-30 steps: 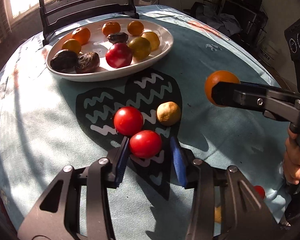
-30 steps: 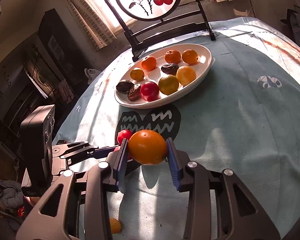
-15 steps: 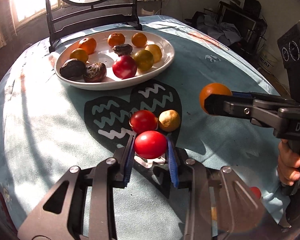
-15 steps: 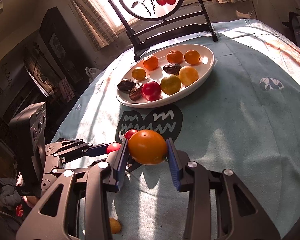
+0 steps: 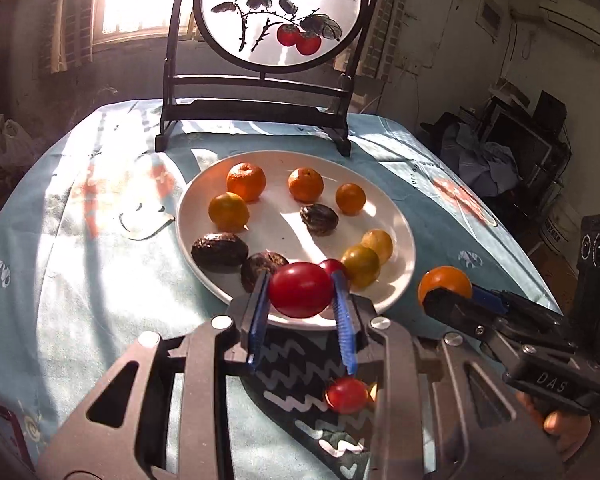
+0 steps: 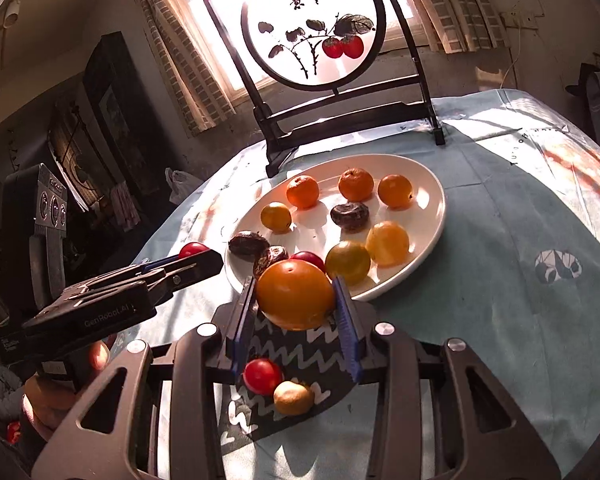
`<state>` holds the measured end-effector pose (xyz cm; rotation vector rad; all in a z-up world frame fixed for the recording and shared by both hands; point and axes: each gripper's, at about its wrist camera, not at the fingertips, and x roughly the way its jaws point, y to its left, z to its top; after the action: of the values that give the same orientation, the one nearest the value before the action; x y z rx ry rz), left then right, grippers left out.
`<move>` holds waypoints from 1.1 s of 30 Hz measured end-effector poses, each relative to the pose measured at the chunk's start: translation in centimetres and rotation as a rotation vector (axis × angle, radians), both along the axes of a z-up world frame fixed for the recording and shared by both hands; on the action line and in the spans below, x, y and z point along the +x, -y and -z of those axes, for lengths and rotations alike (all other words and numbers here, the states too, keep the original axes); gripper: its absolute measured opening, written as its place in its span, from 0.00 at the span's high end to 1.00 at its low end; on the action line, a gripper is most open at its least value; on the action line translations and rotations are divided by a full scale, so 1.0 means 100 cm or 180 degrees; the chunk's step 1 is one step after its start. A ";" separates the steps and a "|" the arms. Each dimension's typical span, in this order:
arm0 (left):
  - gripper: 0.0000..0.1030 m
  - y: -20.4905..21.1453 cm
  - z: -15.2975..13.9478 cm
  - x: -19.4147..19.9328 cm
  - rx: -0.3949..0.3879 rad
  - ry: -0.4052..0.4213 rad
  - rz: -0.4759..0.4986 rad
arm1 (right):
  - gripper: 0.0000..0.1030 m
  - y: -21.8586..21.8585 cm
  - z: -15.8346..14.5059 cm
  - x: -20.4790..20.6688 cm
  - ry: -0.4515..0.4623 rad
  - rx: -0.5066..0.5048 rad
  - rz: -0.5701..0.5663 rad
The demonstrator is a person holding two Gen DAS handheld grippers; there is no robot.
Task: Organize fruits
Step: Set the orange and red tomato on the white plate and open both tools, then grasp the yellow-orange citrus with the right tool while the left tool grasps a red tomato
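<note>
Fingers of the left gripper [image 5: 301, 295] are clamped on a red tomato [image 5: 300, 289], while an orange [image 6: 295, 294] is gripped by the right gripper [image 6: 296, 300], near the plate [image 6: 434, 216].

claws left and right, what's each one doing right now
Left claw: closed on the red tomato.
Right claw: closed on the orange fruit.
</note>
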<state>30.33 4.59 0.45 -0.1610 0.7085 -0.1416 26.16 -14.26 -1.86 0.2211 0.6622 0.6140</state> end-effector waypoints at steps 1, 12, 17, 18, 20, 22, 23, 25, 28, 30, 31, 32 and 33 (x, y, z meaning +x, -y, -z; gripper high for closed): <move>0.70 0.000 0.000 0.010 0.0011 -0.0005 -0.0026 | 0.63 -0.001 -0.001 0.008 0.0016 0.0005 0.0026; 0.70 -0.004 0.019 0.062 0.0264 -0.0129 -0.0086 | 0.63 -0.016 0.014 0.075 -0.0066 -0.0105 0.0022; 0.17 -0.008 0.012 0.057 0.0413 0.0049 -0.0410 | 0.48 -0.015 0.014 0.078 -0.0080 -0.0171 0.0092; 0.16 -0.008 0.007 0.051 0.0454 0.0135 -0.0469 | 0.48 -0.012 0.012 0.076 -0.0087 -0.0137 0.0082; 0.15 -0.008 -0.003 0.042 0.0483 0.0182 -0.0420 | 0.48 -0.007 0.005 0.067 -0.0054 -0.0080 0.0035; 0.11 -0.008 -0.009 0.030 0.0544 0.0249 -0.0489 | 0.48 -0.003 -0.002 0.056 0.0008 -0.0061 0.0007; 0.09 -0.008 -0.012 0.024 0.0570 0.0280 -0.0507 | 0.48 -0.001 -0.005 0.049 0.0038 -0.0051 -0.0014; 0.07 -0.007 -0.015 0.012 0.0603 0.0330 -0.0515 | 0.46 0.003 -0.008 0.035 0.0079 -0.0031 -0.0050; 0.06 -0.005 -0.017 -0.005 0.0593 0.0378 -0.0504 | 0.42 0.009 -0.006 0.014 0.0062 0.0005 -0.0144; 0.05 -0.004 -0.013 -0.014 0.0574 0.0359 -0.0473 | 0.42 0.011 -0.004 -0.002 0.0064 0.0008 -0.0219; 0.05 -0.003 -0.011 -0.017 0.0581 0.0351 -0.0457 | 0.42 0.012 -0.002 -0.009 0.0057 -0.0010 -0.0262; 0.05 -0.001 -0.008 -0.021 0.0601 0.0347 -0.0441 | 0.42 0.012 -0.001 -0.017 0.0043 -0.0037 -0.0317; 0.05 0.000 -0.005 -0.024 0.0638 0.0314 -0.0433 | 0.42 0.012 0.000 -0.024 0.0031 -0.0069 -0.0363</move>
<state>27.92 4.55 0.90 -0.0100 0.6073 0.0516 23.80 -15.47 -1.91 0.1607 0.6752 0.7165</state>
